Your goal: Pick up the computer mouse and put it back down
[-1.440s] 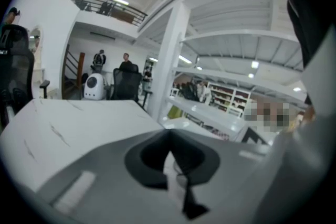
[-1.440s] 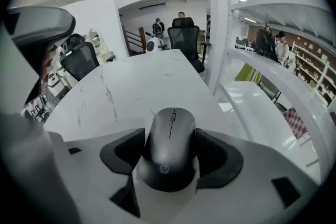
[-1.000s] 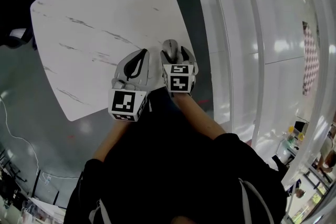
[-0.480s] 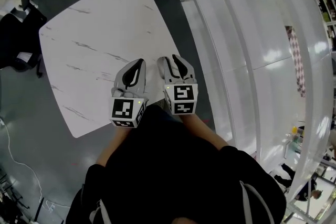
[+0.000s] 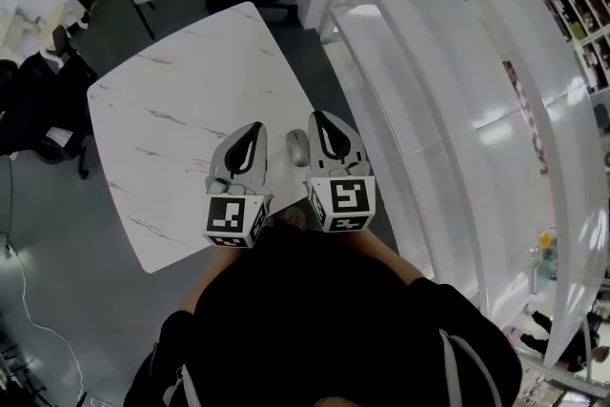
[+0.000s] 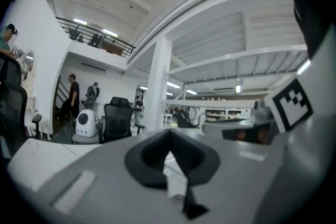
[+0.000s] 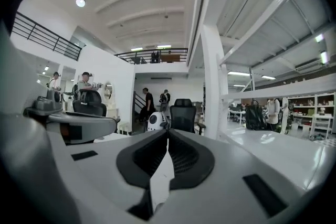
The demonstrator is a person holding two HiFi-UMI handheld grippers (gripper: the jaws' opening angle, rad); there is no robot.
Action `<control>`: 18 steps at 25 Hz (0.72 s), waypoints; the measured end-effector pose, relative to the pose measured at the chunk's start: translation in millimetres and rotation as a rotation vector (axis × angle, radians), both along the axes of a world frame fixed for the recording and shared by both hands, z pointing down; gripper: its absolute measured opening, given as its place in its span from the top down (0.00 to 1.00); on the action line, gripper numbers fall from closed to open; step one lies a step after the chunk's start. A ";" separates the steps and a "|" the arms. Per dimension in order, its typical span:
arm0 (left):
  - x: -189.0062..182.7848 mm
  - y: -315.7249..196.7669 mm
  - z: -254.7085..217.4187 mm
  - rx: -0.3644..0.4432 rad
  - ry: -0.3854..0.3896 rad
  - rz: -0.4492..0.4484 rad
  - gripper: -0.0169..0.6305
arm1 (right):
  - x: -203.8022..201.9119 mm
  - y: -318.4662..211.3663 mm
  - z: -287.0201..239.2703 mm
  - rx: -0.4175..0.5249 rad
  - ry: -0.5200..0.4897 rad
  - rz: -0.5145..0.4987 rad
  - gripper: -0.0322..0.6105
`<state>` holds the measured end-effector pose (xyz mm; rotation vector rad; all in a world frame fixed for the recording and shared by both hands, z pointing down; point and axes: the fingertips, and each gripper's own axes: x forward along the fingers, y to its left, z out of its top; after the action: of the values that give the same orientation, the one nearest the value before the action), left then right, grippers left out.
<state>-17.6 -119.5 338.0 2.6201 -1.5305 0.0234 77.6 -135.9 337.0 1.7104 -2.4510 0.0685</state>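
Hand-held grippers, left [image 5: 254, 129] and just-closed right [image 5: 322, 120], hover clenched empty above marble table [image 5: 172, 110].

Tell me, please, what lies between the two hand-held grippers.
The head view shows the computer mouse on the white table, seen between the left hand-held gripper and the right hand-held gripper, whose jaws have just closed, empty.

No text, brand, number or sign is readable anywhere. The only marks are coded ones: black-and-white square marker patterns on the cube of the left gripper [image 5: 253, 131] and on the cube of the right gripper [image 5: 322, 121], at the near side of the table [image 5: 172, 110]. They contain no letters or digits. Goods on the far shelves [image 7: 307, 113] are too small to read.
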 end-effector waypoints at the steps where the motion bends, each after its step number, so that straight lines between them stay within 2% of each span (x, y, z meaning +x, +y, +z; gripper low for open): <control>1: -0.6 1.8 -4.4 0.008 0.001 -0.003 0.96 | 1.0 2.7 -8.4 0.025 -0.002 0.000 0.91; 6: -1.6 10.5 -23.3 0.053 0.000 -0.018 0.96 | 4.8 15.9 -33.1 0.106 0.005 -0.002 0.92; 18: 6.5 22.3 -25.4 0.064 -0.004 -0.026 0.96 | 15.3 27.1 -27.1 0.094 -0.010 -0.011 0.92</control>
<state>-11.1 -97.2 312.6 2.6496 -1.5921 -0.0229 92.9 -108.8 309.9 1.7378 -2.5080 -0.0402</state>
